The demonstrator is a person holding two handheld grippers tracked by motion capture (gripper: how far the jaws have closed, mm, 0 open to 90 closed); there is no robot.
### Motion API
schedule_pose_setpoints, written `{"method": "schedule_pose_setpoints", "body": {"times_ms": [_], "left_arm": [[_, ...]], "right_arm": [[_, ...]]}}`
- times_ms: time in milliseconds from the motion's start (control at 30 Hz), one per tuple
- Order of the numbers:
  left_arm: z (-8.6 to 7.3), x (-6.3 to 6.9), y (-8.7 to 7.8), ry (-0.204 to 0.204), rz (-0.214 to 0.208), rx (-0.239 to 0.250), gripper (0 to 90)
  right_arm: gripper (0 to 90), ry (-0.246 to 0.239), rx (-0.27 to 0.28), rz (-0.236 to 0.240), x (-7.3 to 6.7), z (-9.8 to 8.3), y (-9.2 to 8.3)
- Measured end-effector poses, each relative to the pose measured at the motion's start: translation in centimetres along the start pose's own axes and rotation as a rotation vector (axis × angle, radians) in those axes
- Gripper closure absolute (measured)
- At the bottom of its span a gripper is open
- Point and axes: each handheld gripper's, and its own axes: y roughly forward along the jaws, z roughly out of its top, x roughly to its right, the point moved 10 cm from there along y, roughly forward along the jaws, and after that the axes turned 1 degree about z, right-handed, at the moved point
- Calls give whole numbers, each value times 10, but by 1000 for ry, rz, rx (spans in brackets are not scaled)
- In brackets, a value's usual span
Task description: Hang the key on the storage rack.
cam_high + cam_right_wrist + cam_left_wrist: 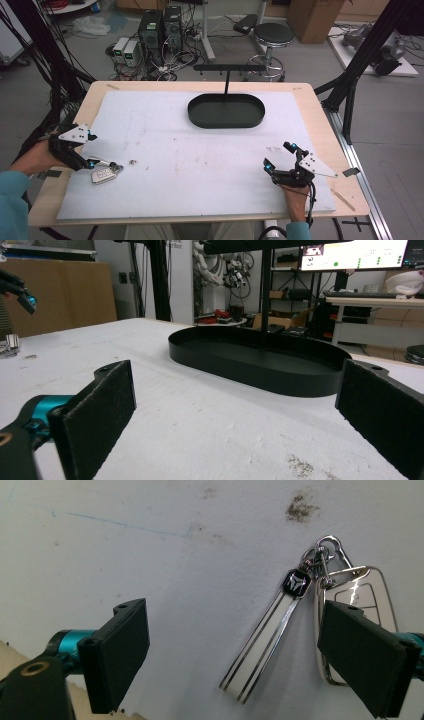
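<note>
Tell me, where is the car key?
In the high view the car key lies on the white mat at its left side, just by the open left hand-held gripper.

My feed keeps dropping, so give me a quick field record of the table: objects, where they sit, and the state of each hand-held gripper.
surface: white mat on a wooden table
car key fob: flat on the mat, near left edge, joined by rings to a white strap
tray: black oval tray, far centre, holds nothing, hook stand rising from it
left hand-held gripper: open, jaws over the strap and fob, nothing gripped
right hand-held gripper: open, low over the mat, facing the tray, holding nothing
</note>
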Motion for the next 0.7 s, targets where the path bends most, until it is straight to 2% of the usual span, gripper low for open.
{"method": "schedule_pose_setpoints", "body": {"times_ms": [167,367,533,633,700], "left_arm": [[-6,-1,3,2,-8,-12,159],[-13,-1,6,30,-14,-21,225],[-22,-1,9,34,-45,-45,277],[-24,-2,10,35,-48,-53,333],[-25,-1,11,31,-60,-47,358]], "right_arm": [[21,3,-1,0,0,0,0],[21,7,-2,0,-1,0,0],[21,-3,-4,-1,0,0,0],[21,-2,-4,-1,0,0,0],[21,-4,-6,-1,0,-1,0]]}}
